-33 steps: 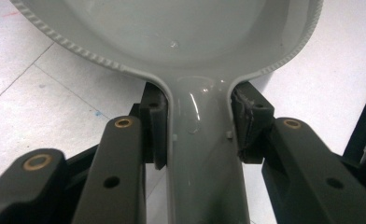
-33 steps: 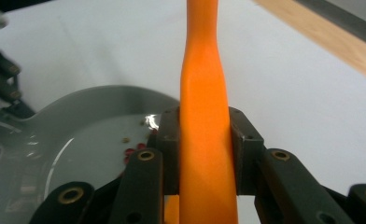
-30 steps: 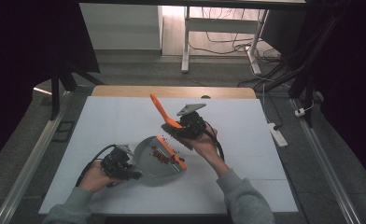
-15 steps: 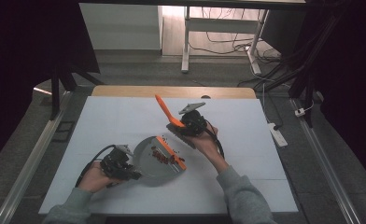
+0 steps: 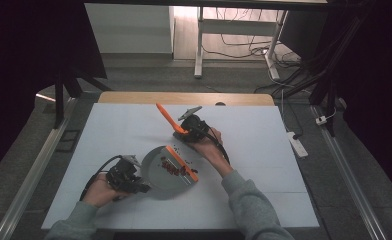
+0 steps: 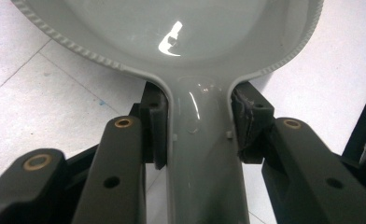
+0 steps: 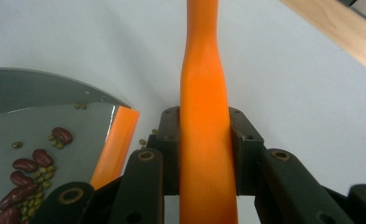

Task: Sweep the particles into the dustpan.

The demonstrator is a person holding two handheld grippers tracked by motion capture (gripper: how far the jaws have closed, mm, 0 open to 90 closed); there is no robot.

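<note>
A person sits at a white worktop [image 5: 264,150], each hand holding a black two-jaw tool. The left tool [image 5: 134,179], near the front left of the worktop, has its jaws pressed against both sides of the handle of a grey dustpan [image 5: 159,172]; in the left gripper view the dustpan [image 6: 195,70] handle runs up between the pads into the wide glossy pan. The dustpan lies flat at the middle of the worktop with an orange strip [image 5: 181,163] along its front lip, and red beans [image 7: 27,177] and small green beans [image 7: 29,198] are heaped inside it by that lip. The right tool [image 5: 184,131], farther back and just right of the pan, pinches the orange handle of a brush [image 5: 166,118], which slants up and away. In the right gripper view the brush [image 7: 204,140] handle stands between the closed pads.
</note>
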